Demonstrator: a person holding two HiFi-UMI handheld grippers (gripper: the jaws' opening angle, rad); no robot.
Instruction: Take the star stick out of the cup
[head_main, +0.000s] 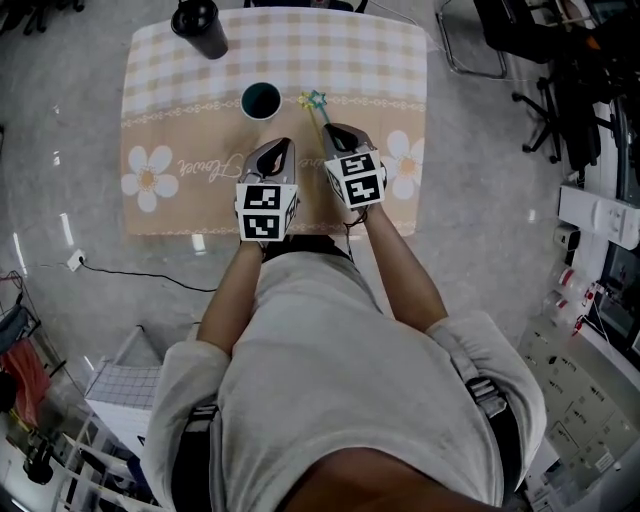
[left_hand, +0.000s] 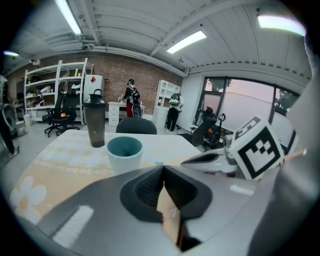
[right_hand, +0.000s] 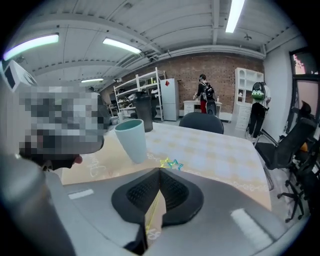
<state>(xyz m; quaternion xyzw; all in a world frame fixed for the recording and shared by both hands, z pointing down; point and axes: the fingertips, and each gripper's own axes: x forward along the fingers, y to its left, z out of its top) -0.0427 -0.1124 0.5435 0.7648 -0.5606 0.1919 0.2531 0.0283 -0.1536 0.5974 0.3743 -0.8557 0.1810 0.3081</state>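
Observation:
The teal cup (head_main: 261, 100) stands upright on the checked tablecloth (head_main: 180, 70) with nothing visible in it. The star stick (head_main: 315, 100), with yellow and teal stars on a thin yellow stem, is outside the cup, to its right. My right gripper (head_main: 330, 128) is shut on the stem; in the right gripper view the stars (right_hand: 171, 163) poke out just past the jaw tips (right_hand: 160, 172), with the cup (right_hand: 132, 140) to the left. My left gripper (head_main: 283, 143) is shut and holds nothing, just in front of the cup (left_hand: 124, 152).
A dark bottle (head_main: 200, 25) stands at the table's far left corner, behind the cup. The table's right edge (head_main: 425, 120) borders grey floor. Office chairs (head_main: 545, 90) stand at the far right, and people are at the back wall (left_hand: 131, 95).

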